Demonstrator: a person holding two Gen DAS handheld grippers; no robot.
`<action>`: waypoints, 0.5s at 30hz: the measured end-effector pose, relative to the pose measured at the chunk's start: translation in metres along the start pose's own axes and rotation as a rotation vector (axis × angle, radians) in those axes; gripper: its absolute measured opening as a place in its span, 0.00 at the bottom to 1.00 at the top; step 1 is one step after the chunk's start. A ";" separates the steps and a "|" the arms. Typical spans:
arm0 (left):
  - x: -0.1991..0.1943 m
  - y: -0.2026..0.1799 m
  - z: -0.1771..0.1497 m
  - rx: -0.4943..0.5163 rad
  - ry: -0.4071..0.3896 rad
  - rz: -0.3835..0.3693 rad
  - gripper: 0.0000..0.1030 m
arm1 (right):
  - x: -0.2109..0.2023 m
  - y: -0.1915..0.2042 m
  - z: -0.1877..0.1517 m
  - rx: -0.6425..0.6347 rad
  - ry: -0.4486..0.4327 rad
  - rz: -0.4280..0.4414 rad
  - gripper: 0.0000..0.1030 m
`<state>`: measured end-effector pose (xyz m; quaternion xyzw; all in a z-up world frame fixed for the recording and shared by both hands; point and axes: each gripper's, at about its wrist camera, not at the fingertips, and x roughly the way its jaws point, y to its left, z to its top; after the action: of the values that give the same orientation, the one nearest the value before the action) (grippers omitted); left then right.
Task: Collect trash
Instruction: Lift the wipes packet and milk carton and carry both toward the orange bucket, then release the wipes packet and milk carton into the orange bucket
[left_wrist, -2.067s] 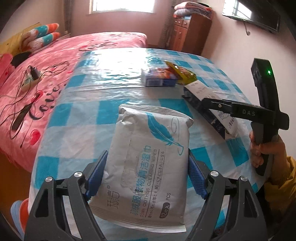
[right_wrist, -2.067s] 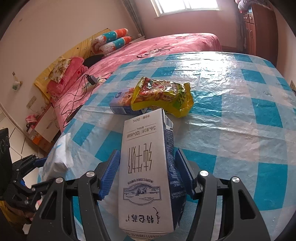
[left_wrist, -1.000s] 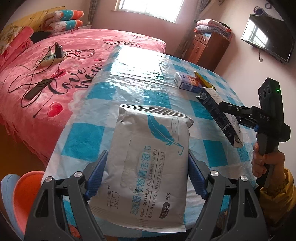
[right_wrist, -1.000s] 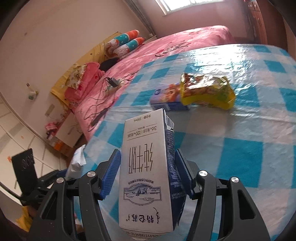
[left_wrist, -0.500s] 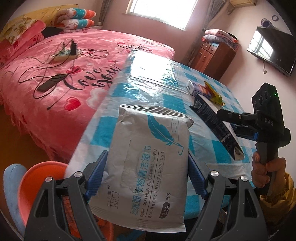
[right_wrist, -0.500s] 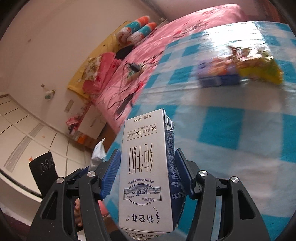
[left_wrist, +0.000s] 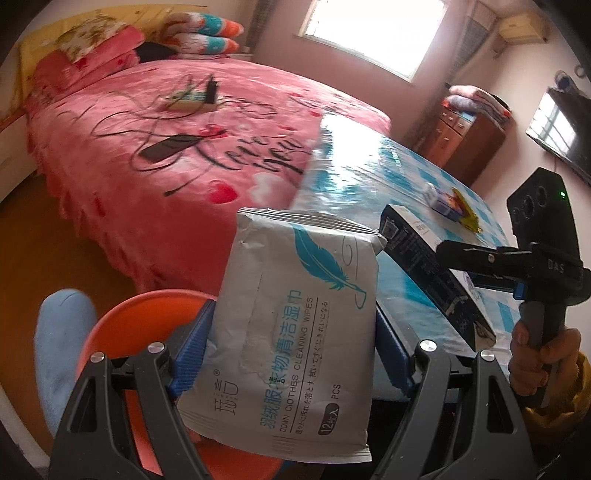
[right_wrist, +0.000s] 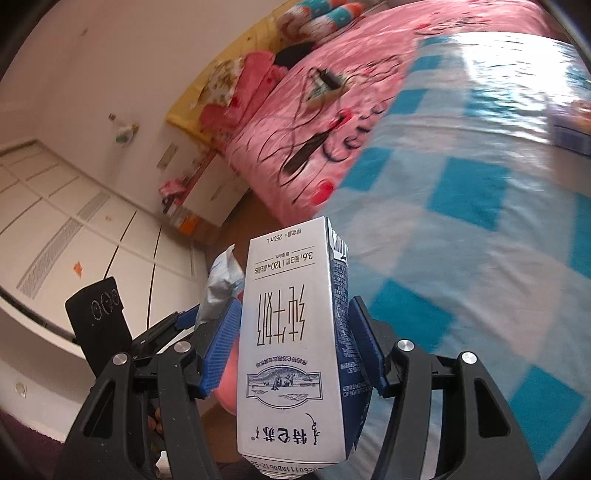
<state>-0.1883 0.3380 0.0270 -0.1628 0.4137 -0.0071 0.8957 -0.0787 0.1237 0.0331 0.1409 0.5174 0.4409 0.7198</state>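
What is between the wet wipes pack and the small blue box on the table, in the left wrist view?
In the left wrist view, the milk carton, clamped in the right gripper, lies between the wipes pack and the blue box; beyond it is bare checked tablecloth.

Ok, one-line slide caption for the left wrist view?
Left gripper clamps a wipes pack above an orange bin; right gripper holds a milk carton alongside.

Black gripper (left_wrist: 291, 354), blue pads (left_wrist: 192, 354), yellow sleeve (left_wrist: 565, 402).

The wipes pack (left_wrist: 295, 325) hides much of the orange bin (left_wrist: 147, 321).
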 end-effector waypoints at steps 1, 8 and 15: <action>-0.002 0.007 -0.002 -0.012 -0.001 0.014 0.78 | 0.006 0.007 0.000 -0.013 0.013 0.004 0.59; -0.006 0.052 -0.017 -0.124 0.011 0.086 0.78 | 0.048 0.052 -0.005 -0.097 0.095 0.033 0.59; -0.004 0.085 -0.032 -0.211 0.026 0.130 0.78 | 0.076 0.076 -0.012 -0.141 0.129 0.048 0.59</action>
<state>-0.2252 0.4100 -0.0151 -0.2290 0.4333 0.0924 0.8668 -0.1210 0.2237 0.0309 0.0734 0.5267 0.5014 0.6825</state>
